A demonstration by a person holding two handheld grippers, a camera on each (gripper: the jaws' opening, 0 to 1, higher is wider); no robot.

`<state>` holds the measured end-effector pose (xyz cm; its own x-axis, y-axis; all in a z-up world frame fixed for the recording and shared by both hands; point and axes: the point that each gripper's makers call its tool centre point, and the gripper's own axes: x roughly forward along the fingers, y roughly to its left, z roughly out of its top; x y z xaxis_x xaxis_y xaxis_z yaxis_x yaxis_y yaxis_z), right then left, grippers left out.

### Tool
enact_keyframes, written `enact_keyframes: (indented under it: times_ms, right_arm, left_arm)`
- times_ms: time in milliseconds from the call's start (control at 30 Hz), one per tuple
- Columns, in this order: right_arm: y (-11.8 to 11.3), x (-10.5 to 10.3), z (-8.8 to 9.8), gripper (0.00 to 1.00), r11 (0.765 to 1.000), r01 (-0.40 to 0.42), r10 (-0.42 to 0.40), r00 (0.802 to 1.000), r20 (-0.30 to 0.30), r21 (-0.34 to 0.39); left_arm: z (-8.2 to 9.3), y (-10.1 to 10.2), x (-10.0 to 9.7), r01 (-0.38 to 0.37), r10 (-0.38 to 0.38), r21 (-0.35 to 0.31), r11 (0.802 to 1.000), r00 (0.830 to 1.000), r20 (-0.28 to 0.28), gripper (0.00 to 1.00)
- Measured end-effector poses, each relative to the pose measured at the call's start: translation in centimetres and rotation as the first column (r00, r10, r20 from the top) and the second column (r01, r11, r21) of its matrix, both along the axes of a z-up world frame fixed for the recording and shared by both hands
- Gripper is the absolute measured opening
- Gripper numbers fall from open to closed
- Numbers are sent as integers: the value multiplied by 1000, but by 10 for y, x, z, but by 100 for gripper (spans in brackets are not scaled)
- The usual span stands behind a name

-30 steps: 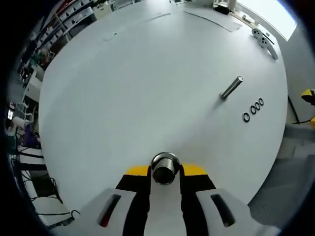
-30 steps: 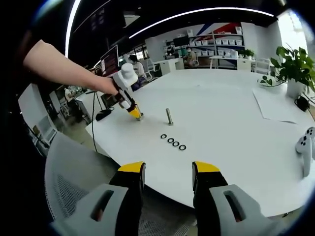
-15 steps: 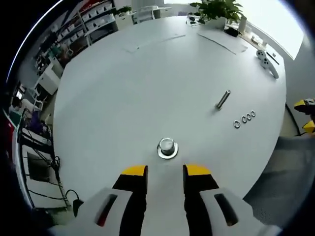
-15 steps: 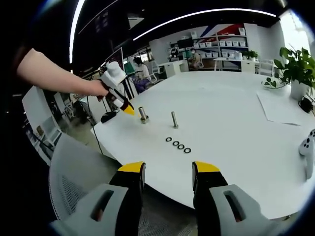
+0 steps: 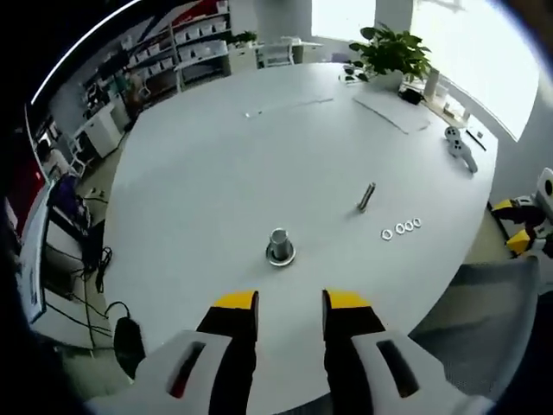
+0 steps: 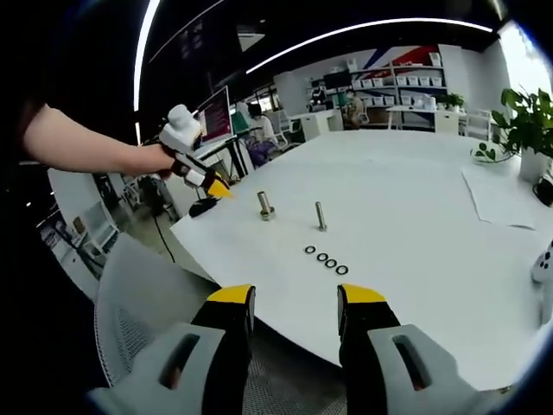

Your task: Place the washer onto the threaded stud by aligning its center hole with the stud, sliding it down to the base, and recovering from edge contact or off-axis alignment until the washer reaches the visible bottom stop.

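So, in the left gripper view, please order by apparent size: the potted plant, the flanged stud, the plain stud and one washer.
1. potted plant
2. flanged stud, though it is nearer the camera, so this is unsure
3. plain stud
4. one washer

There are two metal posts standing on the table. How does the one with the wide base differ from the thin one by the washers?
The flanged stud is shorter and thicker, with a wide disc base; the thin stud is taller and slimmer, with no visible flange. The thin stud stands nearer the row of four washers; the flanged stud stands nearer the left gripper. Both are upright, silvery and bare of washers.
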<state>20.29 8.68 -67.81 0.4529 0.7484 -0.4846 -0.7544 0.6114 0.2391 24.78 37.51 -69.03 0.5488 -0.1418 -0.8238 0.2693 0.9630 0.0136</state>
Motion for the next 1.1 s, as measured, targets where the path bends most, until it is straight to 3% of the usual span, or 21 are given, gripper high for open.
enact_keyframes:
  times_ms: [267,400,667,867,1100]
  right_arm:
    - [4,-7,-2,41,1000,-21,21,1000,-6,-3]
    - [4,-8,0,41,1000,-26,26,1000,-3,-7]
    - [1,0,6,41,1000,0,0,1000,11,-13]
    - [-2,1,6,41,999,27,-27,1000,7,-26]
    - [5,3,0,41,997,46,-46,999,-1,-54]
  left_arm:
    - [12,-9,-15,-22,23,-27,999,998,62,27]
    - [16,-15,-19,-47,54,-89,995,995,85,29]
    - [21,-14,-21,-80,99,-138,987,986,137,29]
    - [31,-18,-15,-77,112,-164,984,971,213,29]
    - [44,-23,-14,-35,81,-144,989,942,326,30]
